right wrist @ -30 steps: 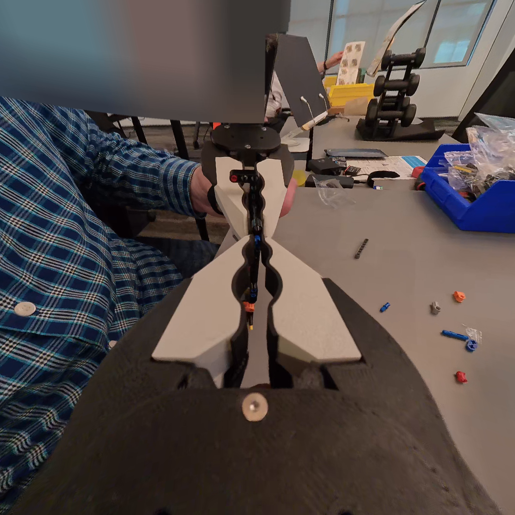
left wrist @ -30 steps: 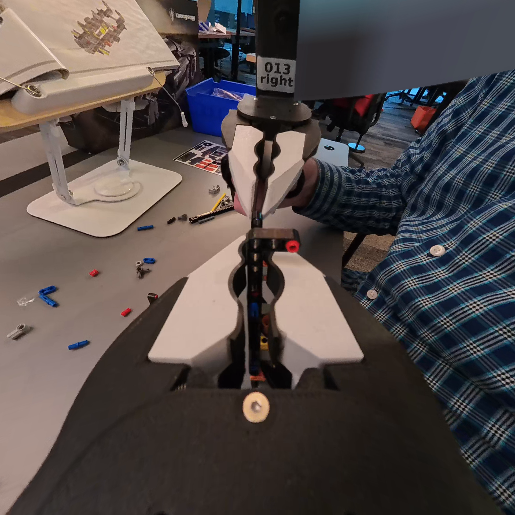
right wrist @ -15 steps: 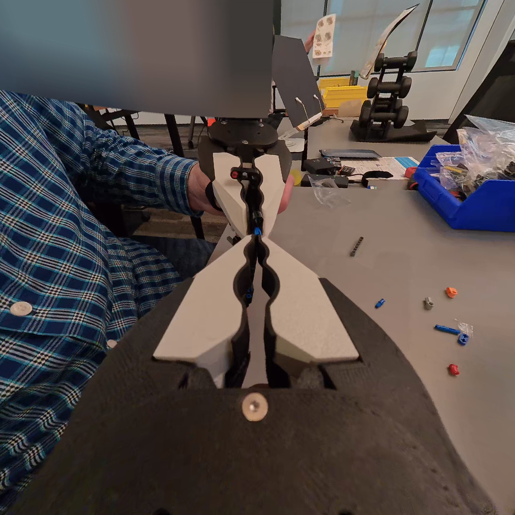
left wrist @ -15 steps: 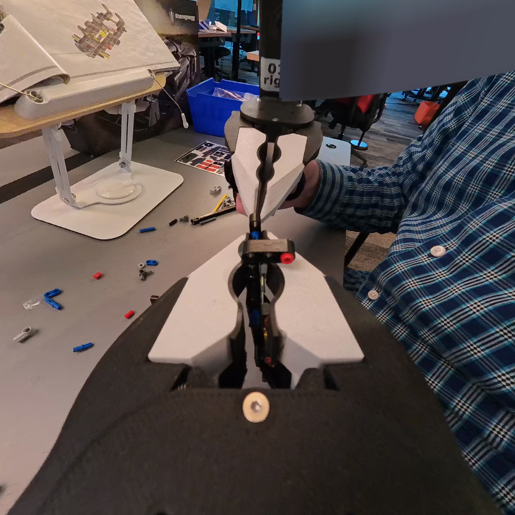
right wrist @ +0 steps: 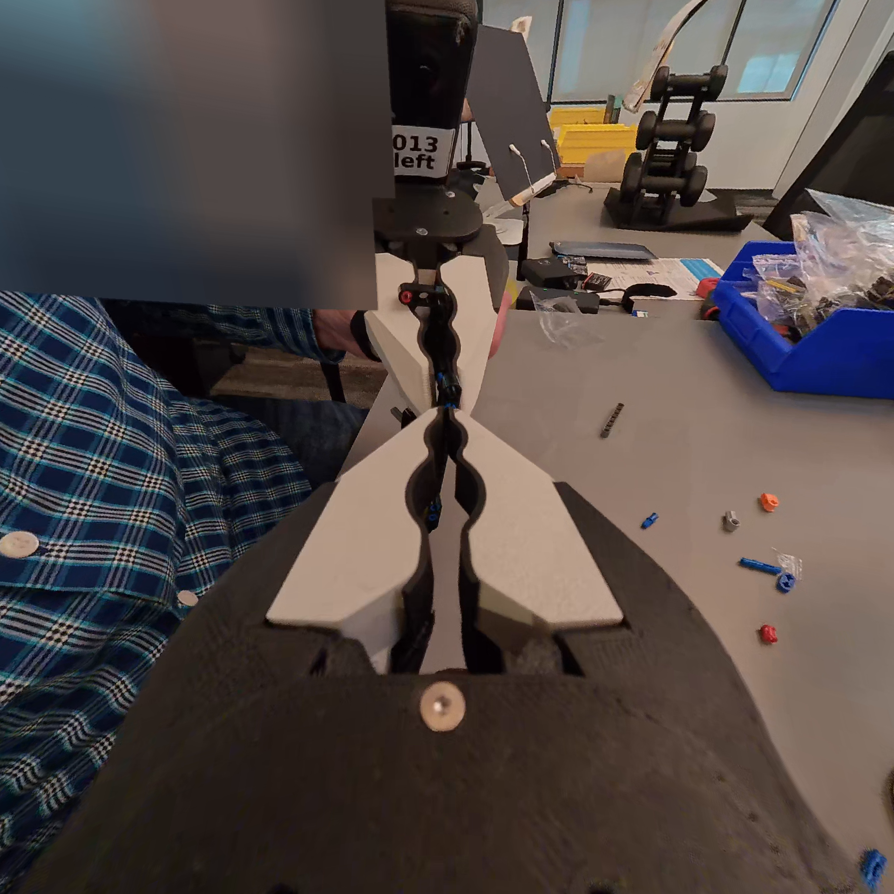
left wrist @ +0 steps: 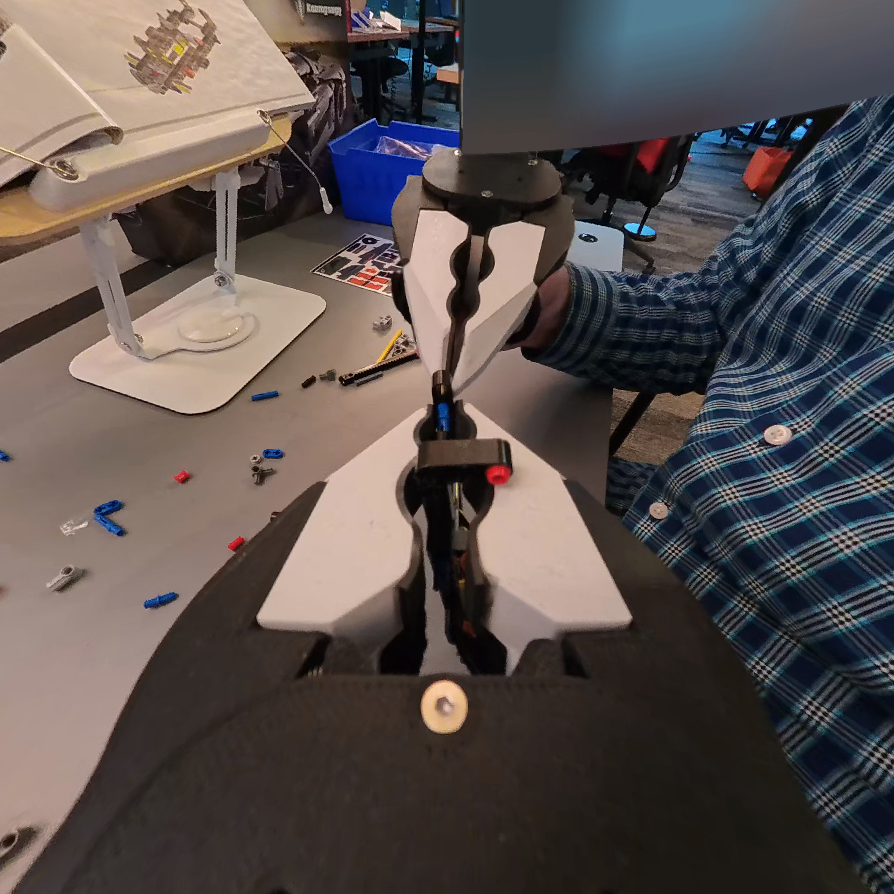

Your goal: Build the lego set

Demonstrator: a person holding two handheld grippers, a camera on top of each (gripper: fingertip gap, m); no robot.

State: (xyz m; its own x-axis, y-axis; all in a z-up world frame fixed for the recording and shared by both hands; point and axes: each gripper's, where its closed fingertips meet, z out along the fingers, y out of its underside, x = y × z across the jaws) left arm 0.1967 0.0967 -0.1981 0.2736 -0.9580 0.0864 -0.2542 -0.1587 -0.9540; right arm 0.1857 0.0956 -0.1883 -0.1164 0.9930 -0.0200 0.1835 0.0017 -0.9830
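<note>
Your lego assembly (left wrist: 447,513) is a slim black stack of beams and pins, held in mid-air over the near edge of the worktop (left wrist: 145,425), between the two tools. A short black cross beam (left wrist: 462,454) sits across its top with a red pin (left wrist: 497,475) poking out on the right, and a blue pin (left wrist: 442,417) sticks out at the far end. Yellow and orange bits show deeper inside, too shadowed to sort out.

Your left hand-held gripper (left wrist: 442,411) is closed narrow on that assembly along its length. Your right hand-held gripper (left wrist: 447,375) is pinched on a small black connector (left wrist: 441,378), tip to tip with the left one, right at the blue pin. Whether the pin is already seated in the connector, you cannot tell from either view.

What could go wrong: the connector is held only by the very tips, so if you push off-axis it may twist or pop out and fall to the floor past the worktop edge. Push too hard and the thin assembly may slide back through the left grip or bend at a joint. The cross beam could also snag on the white fingers (left wrist: 358,546).

Loose blue, red and grey pieces lie scattered on the worktop to the left, near the instruction booklet (left wrist: 159,72) on its white stand (left wrist: 203,334), with a blue bin (left wrist: 382,169) beyond.
</note>
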